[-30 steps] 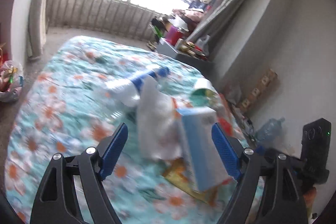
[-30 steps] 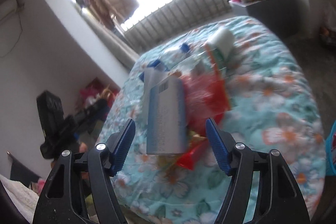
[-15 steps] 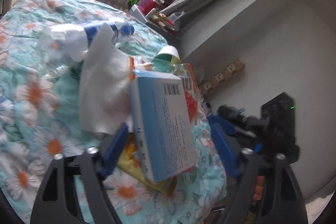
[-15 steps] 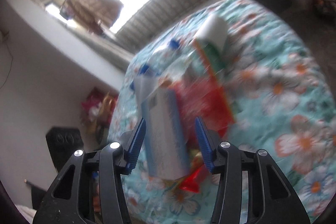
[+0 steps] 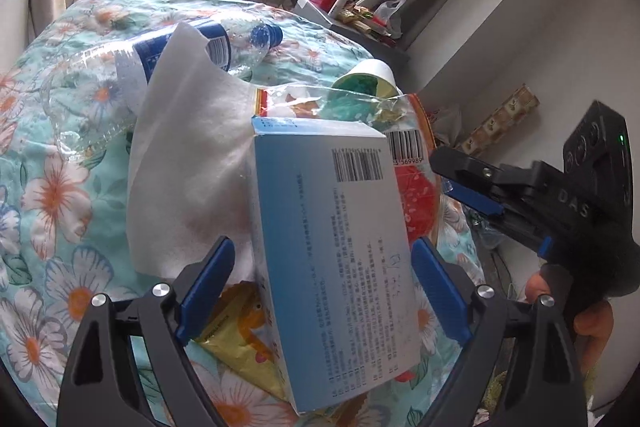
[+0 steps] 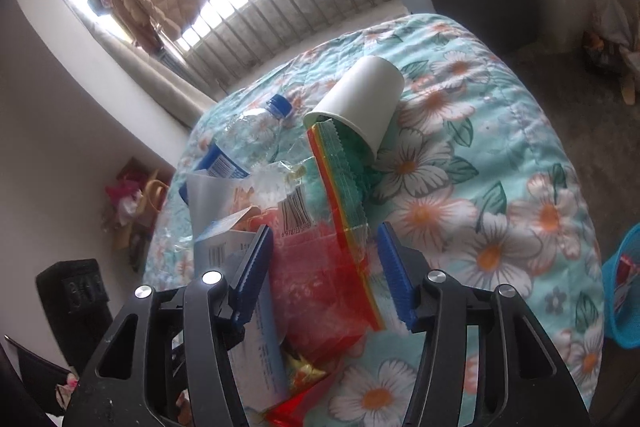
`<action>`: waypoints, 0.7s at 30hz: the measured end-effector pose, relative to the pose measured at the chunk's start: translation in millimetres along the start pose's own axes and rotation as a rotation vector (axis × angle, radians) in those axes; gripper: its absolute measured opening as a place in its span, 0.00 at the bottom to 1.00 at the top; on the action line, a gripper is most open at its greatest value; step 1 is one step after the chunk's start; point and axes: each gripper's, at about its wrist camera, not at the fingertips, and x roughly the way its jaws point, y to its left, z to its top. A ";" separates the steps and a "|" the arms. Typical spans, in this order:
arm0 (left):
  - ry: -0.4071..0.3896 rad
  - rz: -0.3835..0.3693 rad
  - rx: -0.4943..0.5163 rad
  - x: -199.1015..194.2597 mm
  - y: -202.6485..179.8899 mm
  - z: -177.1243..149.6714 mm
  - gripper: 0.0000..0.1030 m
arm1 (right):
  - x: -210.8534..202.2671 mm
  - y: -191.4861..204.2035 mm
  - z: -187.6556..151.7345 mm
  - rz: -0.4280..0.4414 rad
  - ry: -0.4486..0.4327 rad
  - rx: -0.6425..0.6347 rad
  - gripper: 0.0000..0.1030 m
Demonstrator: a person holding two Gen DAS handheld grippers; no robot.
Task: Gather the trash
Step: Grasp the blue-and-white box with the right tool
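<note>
The left tool (image 5: 320, 287) hangs low over the trash pile with its blue pads spread wide, one on each side of the blue-and-white box (image 5: 332, 259); whether either pad touches the cardboard cannot be told. That box lies tilted on top of the heap, barcode face up, and serves as the landmark here. Under its near end pokes a yellow snack wrapper (image 5: 236, 339). Just left of the box and partly beneath it lies a white tissue (image 5: 188, 163). Right of the box, the right tool (image 6: 326, 275) is also spread wide, its pads straddling a red plastic bag (image 6: 324, 279) that lies against the box's right side; nothing is gripped. Beyond the tissue, farther from the box, a crushed clear bottle (image 5: 160, 67) with a blue label and blue cap lies on its side. Beyond the box's far end a white paper cup (image 6: 360, 103) lies tipped over, mouth toward the pile, green inside. All rests on a bed (image 6: 500, 187) with a turquoise flowered quilt. Far right of the box, past the bed's edge, stands a blue mesh bin (image 6: 624, 287).
</note>
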 end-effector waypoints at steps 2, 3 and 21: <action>-0.002 0.006 0.008 -0.5 0.9 1.3 0.82 | 1.7 -0.4 -0.3 -0.006 0.001 -0.006 0.42; -0.002 0.004 0.006 -0.4 1.3 1.8 0.79 | 3.1 -0.9 0.0 -0.005 0.003 -0.008 0.37; -0.083 -0.038 -0.010 -33.8 17.1 -6.7 0.72 | -30.0 3.9 0.9 0.060 -0.051 -0.042 0.01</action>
